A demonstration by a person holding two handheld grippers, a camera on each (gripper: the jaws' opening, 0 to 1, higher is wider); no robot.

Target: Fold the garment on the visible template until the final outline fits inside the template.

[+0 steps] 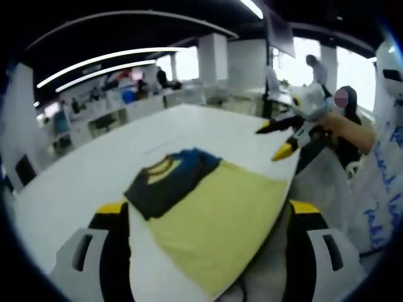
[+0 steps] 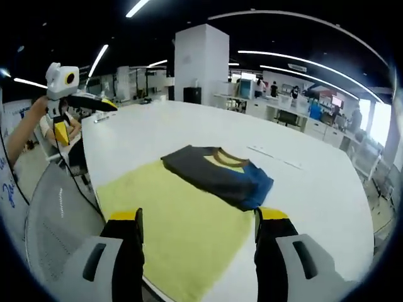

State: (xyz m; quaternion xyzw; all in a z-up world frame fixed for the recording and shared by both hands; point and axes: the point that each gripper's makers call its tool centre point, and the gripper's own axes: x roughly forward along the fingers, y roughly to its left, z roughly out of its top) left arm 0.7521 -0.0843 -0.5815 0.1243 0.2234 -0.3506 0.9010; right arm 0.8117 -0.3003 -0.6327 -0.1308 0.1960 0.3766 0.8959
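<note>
Now the folded dark garment (image 2: 218,172) lies on the far end of the yellow template (image 2: 182,226) spread over the white bench (image 2: 315,189), while both the left gripper (image 1: 208,220) and the right gripper (image 2: 198,229) hang above the template's near edge, fingers spread and empty.

Folded garment (image 2: 217,173) (dark) on yellow template (image 2: 182,229)

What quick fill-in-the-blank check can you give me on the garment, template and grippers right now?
1. The folded garment lies partly on a ____ template.
2. The garment's collar trim is ____.
3. The right gripper is ____, holding nothing.
4. The template rests on a ____ table.

Answers: yellow; yellow; open; white
</note>
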